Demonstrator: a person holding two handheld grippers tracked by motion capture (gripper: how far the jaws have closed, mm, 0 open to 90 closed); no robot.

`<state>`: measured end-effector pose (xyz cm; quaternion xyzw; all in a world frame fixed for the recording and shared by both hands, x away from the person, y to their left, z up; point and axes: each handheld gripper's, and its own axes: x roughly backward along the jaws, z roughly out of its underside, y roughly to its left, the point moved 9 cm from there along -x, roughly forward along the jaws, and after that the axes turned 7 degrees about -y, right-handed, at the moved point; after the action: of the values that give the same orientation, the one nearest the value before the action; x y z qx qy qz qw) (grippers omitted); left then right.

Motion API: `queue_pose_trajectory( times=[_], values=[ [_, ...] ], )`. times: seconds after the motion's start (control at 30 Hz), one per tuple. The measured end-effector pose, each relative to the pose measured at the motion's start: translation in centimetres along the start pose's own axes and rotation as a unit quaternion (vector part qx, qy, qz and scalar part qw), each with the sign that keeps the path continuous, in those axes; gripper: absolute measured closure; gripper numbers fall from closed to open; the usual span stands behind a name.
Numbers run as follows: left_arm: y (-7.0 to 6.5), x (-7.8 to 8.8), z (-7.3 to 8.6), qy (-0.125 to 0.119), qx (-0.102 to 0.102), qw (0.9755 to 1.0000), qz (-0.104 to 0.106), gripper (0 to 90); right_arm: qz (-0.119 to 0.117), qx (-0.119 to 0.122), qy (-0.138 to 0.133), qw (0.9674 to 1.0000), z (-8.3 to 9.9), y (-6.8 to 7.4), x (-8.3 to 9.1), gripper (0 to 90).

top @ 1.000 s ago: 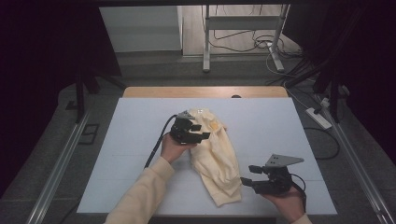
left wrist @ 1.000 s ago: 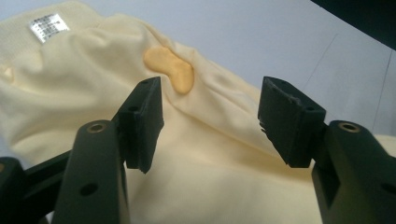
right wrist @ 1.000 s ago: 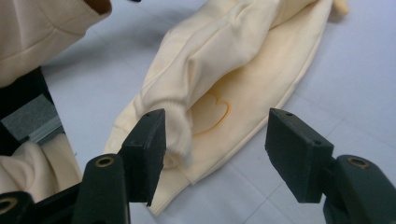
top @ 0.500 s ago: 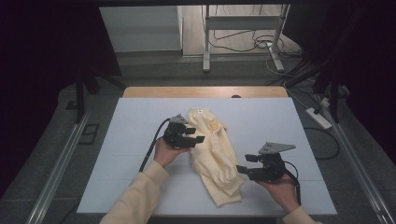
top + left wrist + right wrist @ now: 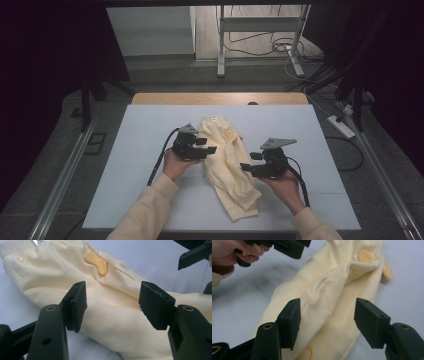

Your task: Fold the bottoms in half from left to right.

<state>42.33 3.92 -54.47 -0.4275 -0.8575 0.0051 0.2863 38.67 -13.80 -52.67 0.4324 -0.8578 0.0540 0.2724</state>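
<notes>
A pale yellow garment (image 5: 228, 162) lies crumpled in a long bundle on the white table (image 5: 140, 130), running from the middle toward the near edge. It carries darker yellow patches (image 5: 97, 262) and a ribbed collar (image 5: 15, 246). My left gripper (image 5: 209, 149) sits at the garment's left side, open, with the cloth (image 5: 112, 307) spread below its jaws. At the garment's right side my right gripper (image 5: 246, 167) is open too, its jaws pointing left over the folds (image 5: 329, 297). Neither holds the cloth.
Beyond the white cover the table's wooden far edge (image 5: 220, 98) shows. Metal rails (image 5: 65, 170) run along both sides. A stand (image 5: 260, 25), loose cables (image 5: 280, 47) and a power strip (image 5: 341, 126) lie on the floor behind.
My right gripper has moved up and left from the near right corner to the garment's right side. The left gripper has shifted slightly toward the near side beside the cloth.
</notes>
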Motion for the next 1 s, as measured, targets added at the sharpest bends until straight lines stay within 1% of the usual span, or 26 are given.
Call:
queue_pose_trajectory(
  times=[0.07, 0.13, 0.27, 0.37, 0.5, 0.6, 0.67, 0.77, 0.83, 0.9, 1.0],
  values=[
    [0.0, 0.0, 0.0, -0.001, 0.0, 1.0, -0.001, 39.3, 0.004, 0.008, 0.003, 1.0, -0.4, 0.2, -0.5, 38.2],
    [0.0, 0.1, -0.1, -0.002, -0.001, 1.0, -0.001, 39.2, 0.001, 0.015, 0.006, 0.9999, -0.7, 0.5, -0.9, 38.2],
    [0.1, 0.2, -0.1, -0.003, 0.0, 1.0, -0.001, 39.2, -0.006, 0.016, 0.015, 0.9997, -0.7, 1.0, -1.8, 38.2],
    [0.1, 0.2, -0.1, -0.003, -0.001, 1.0, -0.002, 39.2, -0.009, 0.016, 0.026, 0.9995, -0.3, 1.3, -2.3, 38.2],
    [0.3, 0.4, -0.1, -0.005, 0.002, 1.0, -0.001, 38.8, 0.003, 0.03, 0.05, 0.9983, 0.6, 1.2, -2.6, 38.3],
    [0.5, 0.4, -0.1, -0.005, 0.004, 1.0, -0.003, 38.8, 0.009, 0.028, 0.059, 0.9978, 1.1, 0.9, -2.5, 41.7],
    [0.5, 0.5, -0.1, -0.006, 0.005, 1.0, -0.003, 38.8, 0.004, 0.027, 0.065, 0.9975, 1.4, 0.8, -2.4, 45.1],
    [0.5, 0.5, -0.1, -0.005, 0.003, 1.0, -0.003, 38.8, -0.004, 0.024, 0.072, 0.9971, 1.8, 0.7, -2.2, 54.5],
    [0.5, 0.5, -0.1, -0.006, 0.005, 1.0, -0.002, 38.8, -0.01, 0.029, 0.077, 0.9966, 2.0, 0.7, -2.1, 65.8],
    [0.5, 0.4, 0.0, -0.004, 0.005, 1.0, -0.002, 38.8, -0.015, 0.035, 0.084, 0.9957, 2.2, 0.8, -1.9, 74.8],
    [0.5, 0.5, 0.0, -0.004, 0.005, 1.0, -0.002, 38.8, -0.012, 0.042, 0.088, 0.9952, 2.4, 0.8, -1.7, 82.6]
  ],
)
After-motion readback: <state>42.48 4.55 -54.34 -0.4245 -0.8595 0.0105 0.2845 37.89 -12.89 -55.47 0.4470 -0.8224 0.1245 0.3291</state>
